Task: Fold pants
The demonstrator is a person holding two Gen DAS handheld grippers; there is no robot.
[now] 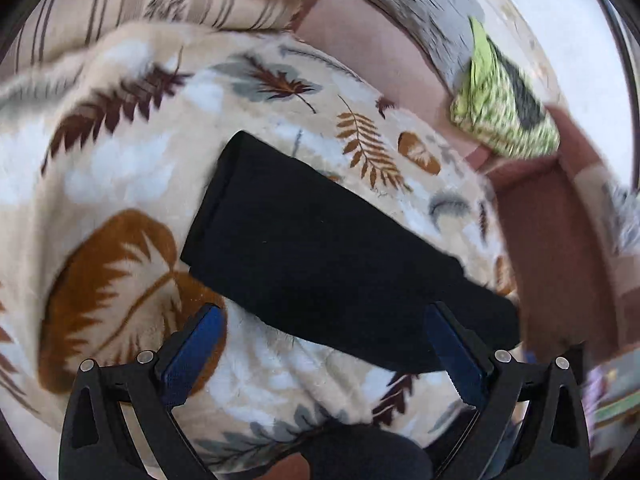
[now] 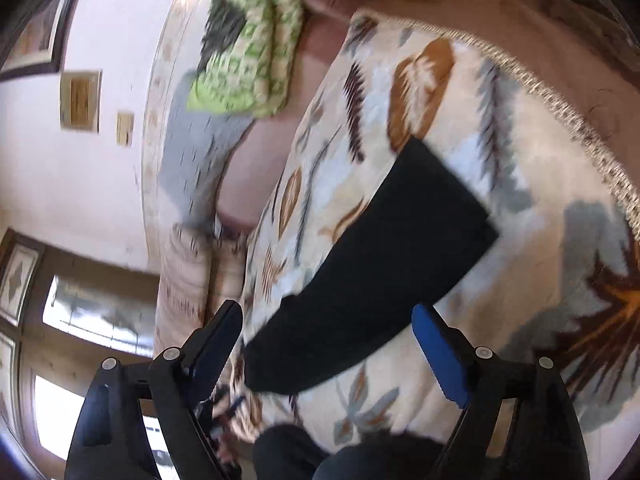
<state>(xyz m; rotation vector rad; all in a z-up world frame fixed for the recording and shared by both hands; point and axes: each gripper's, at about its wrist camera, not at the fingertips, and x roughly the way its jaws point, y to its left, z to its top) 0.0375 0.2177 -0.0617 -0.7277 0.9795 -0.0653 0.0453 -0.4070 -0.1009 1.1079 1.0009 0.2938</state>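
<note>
1. Pants [image 1: 320, 248] lie as a black, narrow, folded strip on a leaf-patterned blanket [image 1: 120, 184] spread over what looks like a bed or couch. No edge of them is lifted.

2. Left gripper [image 1: 324, 344] hangs over the near end of the strip with its jaws spread wide and nothing between the blue pads. In the left wrist view its right-hand pad overlaps the black cloth in the picture; whether it touches I cannot tell.

3. Right gripper [image 2: 328, 344] is likewise wide open and empty. In the right wrist view the near end of the pants sits just ahead of it, between the two fingers in the picture, with no pad pressing on the cloth.

4. Long axis of the strip runs away from both claws: near end close to the fingertips, far end well out on the blanket. In the left wrist view it slants from near right to far left; in the right wrist view from near left to far right.

5. Both claws appear about equally close to that near end, so neither has a clear lead. My judgement is that a further fold would carry the near end toward the far end along this axis.

6. Green patterned cloth [image 1: 504, 116] lies well apart, beyond the blanket, and plays no part. Blur hides fine detail.
</note>
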